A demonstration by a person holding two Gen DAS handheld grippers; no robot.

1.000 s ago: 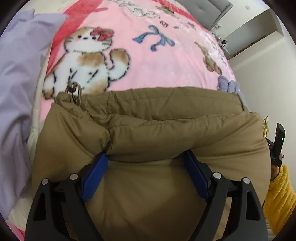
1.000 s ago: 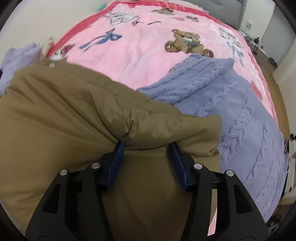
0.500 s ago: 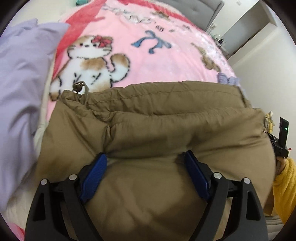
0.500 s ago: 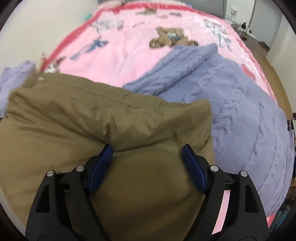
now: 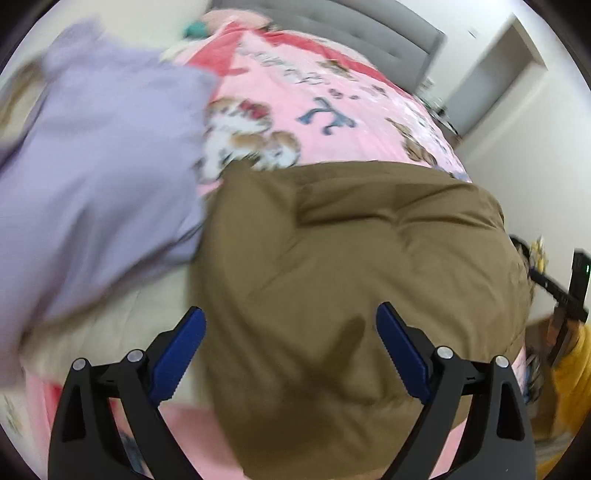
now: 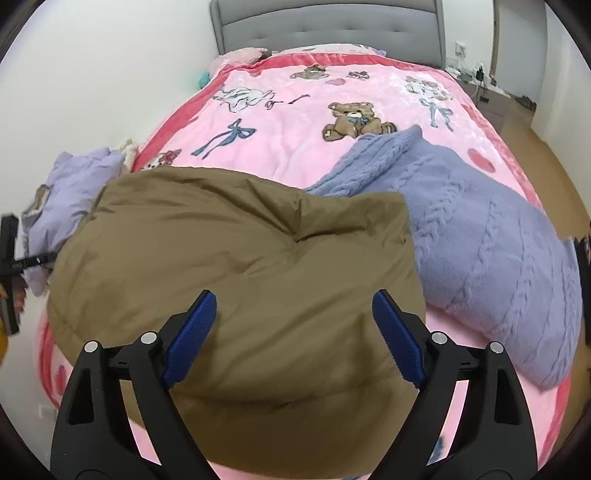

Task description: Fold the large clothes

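Note:
A folded tan padded jacket point(image 5: 351, 266) point(image 6: 236, 266) lies in a thick bundle on the near end of the pink blanket. My left gripper point(image 5: 291, 325) hangs above its near left part, jaws still opening wide, nothing pressed between the blue pads point(image 5: 177, 354). My right gripper point(image 6: 291, 310) hovers over the jacket's near right part, jaws also opening, pads point(image 6: 399, 332) clear of the fabric. The left wrist view is blurred by motion.
A lilac garment point(image 5: 96, 177) point(image 6: 70, 192) lies left of the jacket, a purple cable-knit sweater point(image 6: 480, 236) to its right. The pink cartoon blanket point(image 6: 303, 133) runs back to a grey headboard point(image 6: 328, 29). A yellow sleeve point(image 5: 569, 380) shows at the right edge.
Both grippers let go of the jacket's folded edge, opened wider and drew back and up. The jacket's fold now lies flat on the bundle.

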